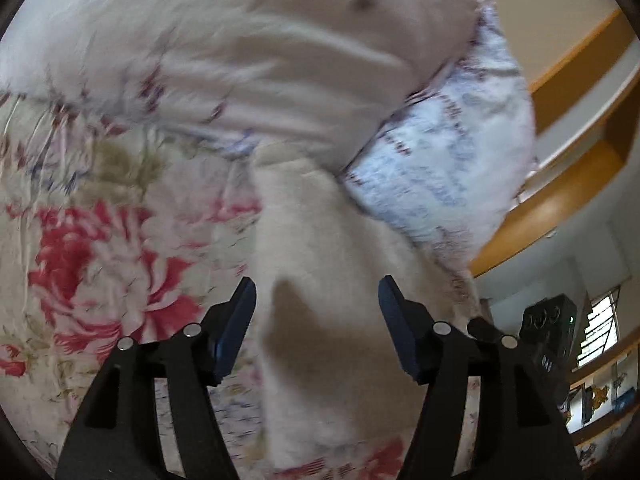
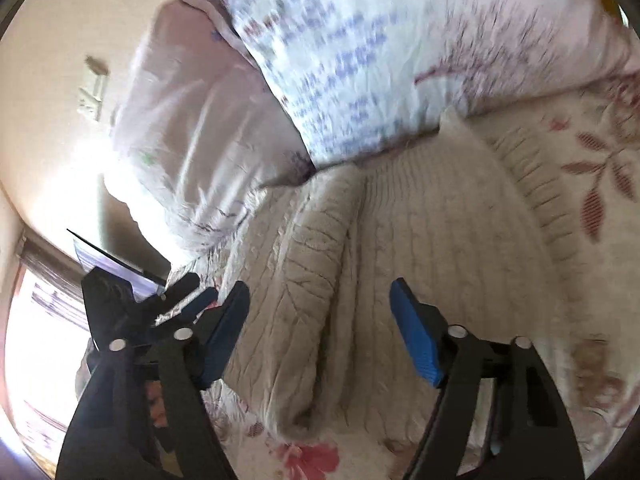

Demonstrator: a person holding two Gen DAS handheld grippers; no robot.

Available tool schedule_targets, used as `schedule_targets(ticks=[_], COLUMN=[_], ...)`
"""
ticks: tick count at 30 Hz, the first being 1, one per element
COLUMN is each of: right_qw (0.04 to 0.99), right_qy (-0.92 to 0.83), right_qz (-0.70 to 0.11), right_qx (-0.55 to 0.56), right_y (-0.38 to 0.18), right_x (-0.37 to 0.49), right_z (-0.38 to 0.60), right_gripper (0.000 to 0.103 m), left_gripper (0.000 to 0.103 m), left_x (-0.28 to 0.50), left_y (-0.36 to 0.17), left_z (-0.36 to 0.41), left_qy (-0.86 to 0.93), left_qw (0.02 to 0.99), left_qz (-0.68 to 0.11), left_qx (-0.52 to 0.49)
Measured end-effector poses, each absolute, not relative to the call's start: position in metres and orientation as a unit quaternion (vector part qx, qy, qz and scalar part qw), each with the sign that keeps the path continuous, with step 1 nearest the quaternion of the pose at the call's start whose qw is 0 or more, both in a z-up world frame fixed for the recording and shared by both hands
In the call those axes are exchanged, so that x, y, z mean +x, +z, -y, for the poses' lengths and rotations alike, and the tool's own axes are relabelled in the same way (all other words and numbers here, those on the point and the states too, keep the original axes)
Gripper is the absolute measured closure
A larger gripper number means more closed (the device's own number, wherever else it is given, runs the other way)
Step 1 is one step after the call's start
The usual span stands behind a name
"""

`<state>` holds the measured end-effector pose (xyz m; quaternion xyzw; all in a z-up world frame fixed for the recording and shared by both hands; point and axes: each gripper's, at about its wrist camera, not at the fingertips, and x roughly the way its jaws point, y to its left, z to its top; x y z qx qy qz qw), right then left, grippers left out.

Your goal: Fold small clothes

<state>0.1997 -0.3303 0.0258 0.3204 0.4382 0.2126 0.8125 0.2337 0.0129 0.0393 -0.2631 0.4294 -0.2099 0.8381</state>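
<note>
Lying on floral bedsheet [image 2: 600, 168]: cream knit sweater [image 2: 420, 240], one part folded over, top edge touching two pillows [image 2: 360, 60] | left gripper [image 1: 316, 328]: jaws wide, nothing held, above the sweater [image 1: 328, 248] | right gripper [image 2: 320, 336]: jaws wide, empty, above sweater body | left view blurred

One cream knitted sweater [image 2: 420, 248], two pillows [image 2: 360, 60] [image 2: 192, 136], one floral bedsheet [image 1: 100, 240], and two hand-held grippers [image 1: 316, 328] [image 2: 320, 332], each with two blue-padded fingers.
</note>
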Motion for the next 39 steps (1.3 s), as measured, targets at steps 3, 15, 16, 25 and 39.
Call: schedule_targets(ticks=[3, 15, 16, 25, 39], right_qw=[0.793, 0.766, 0.769, 0.841, 0.91], right_qy=[0.216, 0.233, 0.227, 0.2, 0.049], right_qz=[-0.466, -0.462, -0.46, -0.423, -0.397], right_qx=[0.33, 0.381, 0.381, 0.273, 0.105], right_y=[0.011, -0.008, -0.008, 0.028, 0.053], right_x=[0.213, 0.243, 0.248, 0.246, 0.214], right_z=[0.317, 0.298, 0.296, 0.283, 0.339], right_gripper=[0.035, 0.059, 0.068, 0.086, 0.086], left_gripper=[0.04, 0.038, 0.037, 0.031, 0.03], left_x=[0.237, 0.232, 0.233, 0.232, 0.221], left_y=[0.026, 0.005, 0.006, 0.009, 0.019], left_z=[-0.012, -0.001, 0.0, 0.003, 0.042], left_qy=[-0.217, -0.241, -0.24, -0.244, -0.286], left_qw=[0.827, 0.806, 0.806, 0.798, 0.792], left_qz=[-0.451, -0.476, -0.477, -0.478, -0.479], left_qx=[-0.256, -0.255, -0.255, -0.274, -0.247])
